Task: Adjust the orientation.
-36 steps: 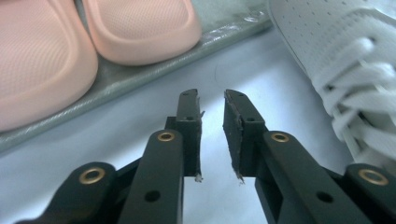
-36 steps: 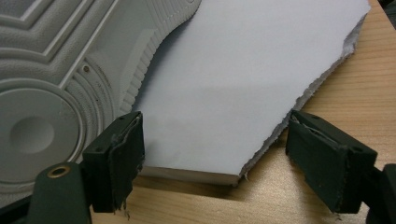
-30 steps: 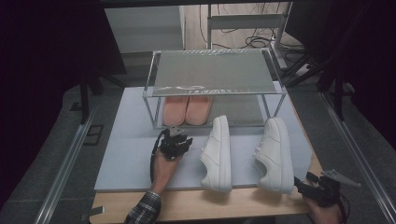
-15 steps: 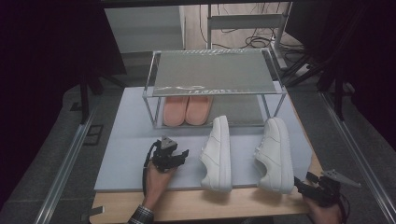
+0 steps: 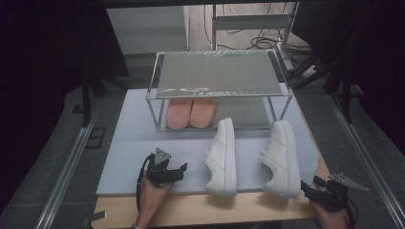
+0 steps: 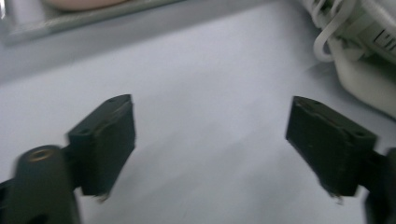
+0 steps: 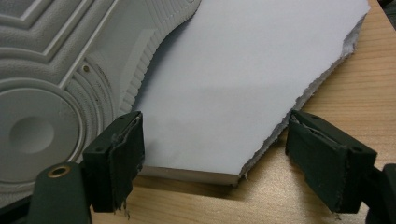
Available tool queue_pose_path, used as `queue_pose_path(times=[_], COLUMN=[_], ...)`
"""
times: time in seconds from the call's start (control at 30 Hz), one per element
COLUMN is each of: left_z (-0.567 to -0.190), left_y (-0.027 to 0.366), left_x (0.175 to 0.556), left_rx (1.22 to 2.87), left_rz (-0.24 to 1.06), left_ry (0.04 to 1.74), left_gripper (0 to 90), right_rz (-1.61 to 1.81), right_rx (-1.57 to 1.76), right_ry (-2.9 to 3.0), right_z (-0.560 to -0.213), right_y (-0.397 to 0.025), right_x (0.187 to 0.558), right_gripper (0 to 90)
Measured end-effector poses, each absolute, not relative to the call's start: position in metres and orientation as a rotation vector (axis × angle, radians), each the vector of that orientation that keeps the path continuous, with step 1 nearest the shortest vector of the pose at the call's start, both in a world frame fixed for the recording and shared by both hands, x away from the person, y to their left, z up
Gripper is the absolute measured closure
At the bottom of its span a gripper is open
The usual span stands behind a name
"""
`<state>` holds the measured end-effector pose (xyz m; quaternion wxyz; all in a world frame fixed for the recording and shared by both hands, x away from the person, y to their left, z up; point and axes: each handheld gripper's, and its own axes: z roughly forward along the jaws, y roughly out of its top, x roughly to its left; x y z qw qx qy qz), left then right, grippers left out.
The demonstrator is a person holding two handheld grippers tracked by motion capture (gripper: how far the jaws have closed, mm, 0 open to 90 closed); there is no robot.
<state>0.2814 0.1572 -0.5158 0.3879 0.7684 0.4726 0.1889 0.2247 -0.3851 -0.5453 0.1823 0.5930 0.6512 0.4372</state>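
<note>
Both white sneakers, the left one point(image 5: 222, 160) and the right one point(image 5: 281, 160), lie lower centre, long axes running up-frame, while my left gripper point(image 5: 177, 172) and right gripper point(image 5: 305, 187) stay spread, empty.

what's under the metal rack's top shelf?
A pair of pink shoes sits side by side on the lower level under the rack. The top shelf covers their far ends and anything deeper inside.

i see a two-tier metal-framed shoe rack with a grey mesh top shelf point(image 5: 217, 74) at the far end of the pale grey mat point(image 5: 129, 143). a pair of salmon-pink slippers point(image 5: 191, 112) sits side by side on its lower tier. the mat lies on a light wooden table point(image 5: 229, 210).
</note>
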Motion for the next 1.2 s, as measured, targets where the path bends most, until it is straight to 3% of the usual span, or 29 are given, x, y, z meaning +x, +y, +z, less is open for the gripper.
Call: queue_pose_path(times=[0.33,0.87,1.2], left_z=[-0.525,-0.539,-0.54], left_y=[0.187,0.219,0.217], left_x=[0.259,0.24,0.24], left_rx=[1.926,1.882,1.893], left_rz=[0.469,0.603,0.616], left_ry=[1.23,1.299,1.3], left_gripper=[13.5,15.0,14.3], right_rz=[1.236,1.217,1.155], right_rx=[1.674,1.683,1.677], right_ry=[1.833,1.84,1.868], right_z=[-0.545,-0.544,-0.533], right_y=[-0.386,-0.385,-0.385], right_x=[0.224,0.225,0.222], right_gripper=[20.9,22.0,31.9])
